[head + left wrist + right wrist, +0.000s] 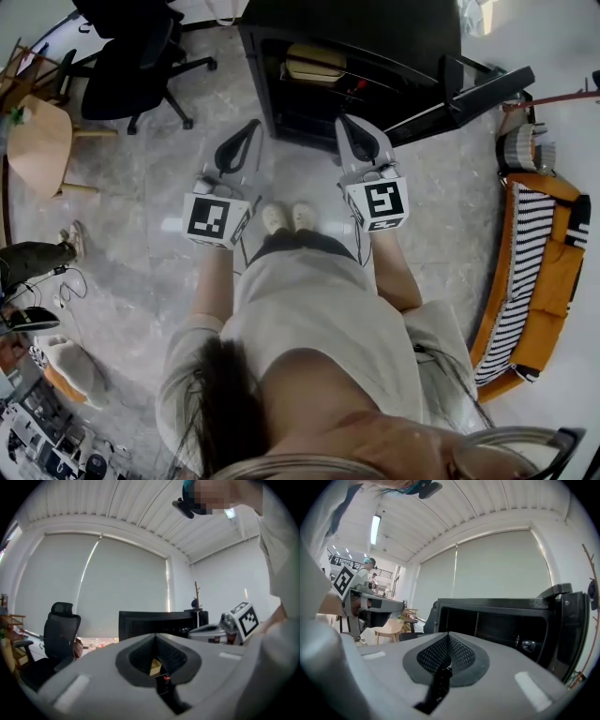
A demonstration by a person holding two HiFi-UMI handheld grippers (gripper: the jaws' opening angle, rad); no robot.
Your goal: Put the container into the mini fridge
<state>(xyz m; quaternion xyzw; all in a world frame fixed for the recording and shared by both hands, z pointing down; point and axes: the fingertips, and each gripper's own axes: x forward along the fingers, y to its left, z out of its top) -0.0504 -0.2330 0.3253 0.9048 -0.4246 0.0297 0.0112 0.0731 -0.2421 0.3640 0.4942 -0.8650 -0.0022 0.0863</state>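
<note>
The right gripper (448, 637) is seen with its jaws pressed together and nothing between them. Ahead, the black mini fridge (487, 620) is shown open, its door (569, 630) swung out to the right. At the left, the left gripper (396, 604) is held about level, and a wooden chair (389, 630) is seen beyond it.

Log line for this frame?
container: inside fridge | door: open | left gripper: shut, empty | right gripper: shut, empty

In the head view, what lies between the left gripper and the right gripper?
Only the person's two pale shoes, standing on grey floor below the gap between the left gripper and the right gripper. The head view shows this.
</note>
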